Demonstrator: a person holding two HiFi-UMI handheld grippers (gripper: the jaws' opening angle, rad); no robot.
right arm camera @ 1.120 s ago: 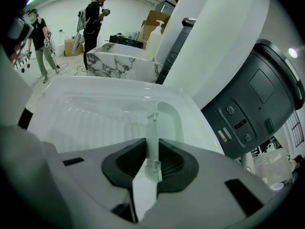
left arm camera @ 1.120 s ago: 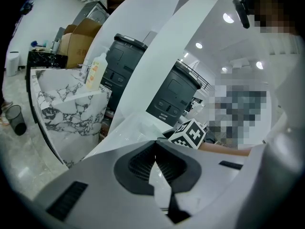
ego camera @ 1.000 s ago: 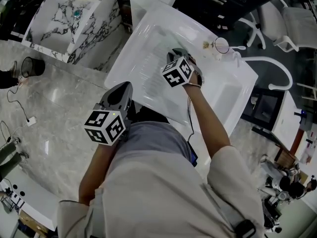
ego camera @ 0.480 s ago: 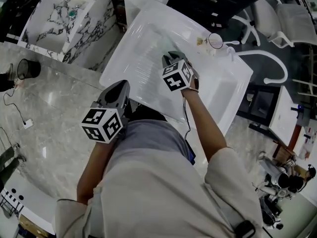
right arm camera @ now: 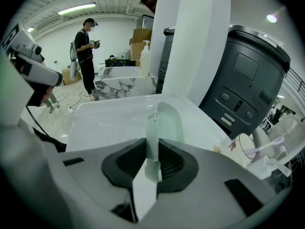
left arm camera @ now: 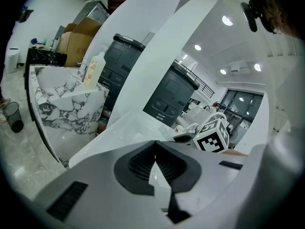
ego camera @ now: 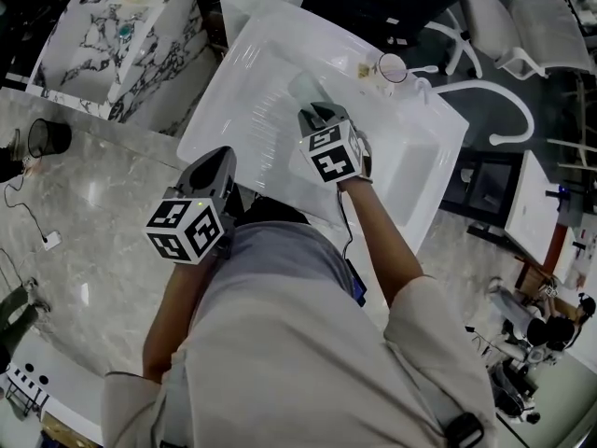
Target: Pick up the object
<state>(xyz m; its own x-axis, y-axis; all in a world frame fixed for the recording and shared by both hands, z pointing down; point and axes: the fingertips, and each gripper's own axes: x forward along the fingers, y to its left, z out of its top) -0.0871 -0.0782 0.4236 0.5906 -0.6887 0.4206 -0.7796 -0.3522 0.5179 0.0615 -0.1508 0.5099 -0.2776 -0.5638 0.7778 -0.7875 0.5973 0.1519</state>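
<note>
The object is a thin-walled, translucent pale-green cup (right arm camera: 170, 121). My right gripper (right arm camera: 152, 162) is shut on its wall and holds it above the white ribbed drainboard (ego camera: 244, 110). In the head view the cup (ego camera: 306, 90) shows just beyond the right gripper (ego camera: 317, 113), over the middle of the white sink unit. My left gripper (ego camera: 222, 162) hangs at the unit's near edge, away from the cup. In its own view the left gripper (left arm camera: 155, 162) has its jaws together with nothing between them.
A flowered mug (ego camera: 392, 66) with a spoon stands at the far rim beside the basin (ego camera: 410, 171). A marble counter (ego camera: 93, 26) and a black bin (ego camera: 42, 138) lie to the left. A dark grey machine (right arm camera: 243, 80) rises behind the sink. A person (right arm camera: 87, 56) stands far off.
My right gripper has gone farther over the drainboard with the cup, rising and rolling a little. The left gripper has kept its place.
</note>
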